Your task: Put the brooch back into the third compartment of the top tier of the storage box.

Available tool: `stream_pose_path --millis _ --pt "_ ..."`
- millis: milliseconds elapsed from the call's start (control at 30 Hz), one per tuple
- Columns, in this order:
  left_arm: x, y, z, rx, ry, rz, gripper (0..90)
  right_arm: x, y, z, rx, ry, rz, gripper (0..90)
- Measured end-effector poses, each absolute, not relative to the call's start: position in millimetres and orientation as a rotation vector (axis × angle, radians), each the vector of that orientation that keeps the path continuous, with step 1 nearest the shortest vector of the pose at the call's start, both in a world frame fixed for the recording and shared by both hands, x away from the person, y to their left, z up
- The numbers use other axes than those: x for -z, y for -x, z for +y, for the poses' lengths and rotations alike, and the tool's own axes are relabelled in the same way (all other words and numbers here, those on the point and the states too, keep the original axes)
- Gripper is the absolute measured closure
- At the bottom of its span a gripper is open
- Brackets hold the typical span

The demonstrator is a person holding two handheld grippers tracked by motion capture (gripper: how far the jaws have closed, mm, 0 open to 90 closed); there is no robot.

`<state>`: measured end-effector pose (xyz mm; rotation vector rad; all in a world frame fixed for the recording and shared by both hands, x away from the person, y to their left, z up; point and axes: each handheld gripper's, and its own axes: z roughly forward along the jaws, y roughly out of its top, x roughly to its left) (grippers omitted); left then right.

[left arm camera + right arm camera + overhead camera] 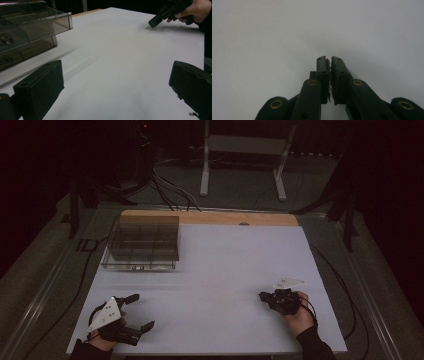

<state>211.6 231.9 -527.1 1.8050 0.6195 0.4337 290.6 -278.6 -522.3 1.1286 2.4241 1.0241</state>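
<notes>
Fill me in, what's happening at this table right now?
A person holds a gripper in each hand over a white table. The left gripper is open, holding nothing. The right gripper is shut, tips down by the tabletop. A clear compartment box sits untouched at the far left.

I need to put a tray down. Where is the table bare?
The white table is bare across its middle and far right, between the clear organizer box and the right tongs. The far-left corner and near corners are occupied; the left tongs sit near-left.
</notes>
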Motion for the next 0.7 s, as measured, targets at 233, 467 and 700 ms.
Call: stream_pose_path --millis 233,467,700 --pt "526.9 -211.6 231.9 -0.43 -1.805 0.617 0.6 519.9 -288.8 -277.4 -1.022 -1.132 2.42 85.9" --pt "526.8 -211.5 231.6 -0.432 -1.805 0.617 0.6 518.9 -287.9 -274.3 -1.003 -1.122 2.428 85.9" --pt "527.2 -211.4 230.9 -0.428 -1.807 0.617 0.6 516.2 -287.4 -269.9 -0.995 -1.104 2.426 85.9"
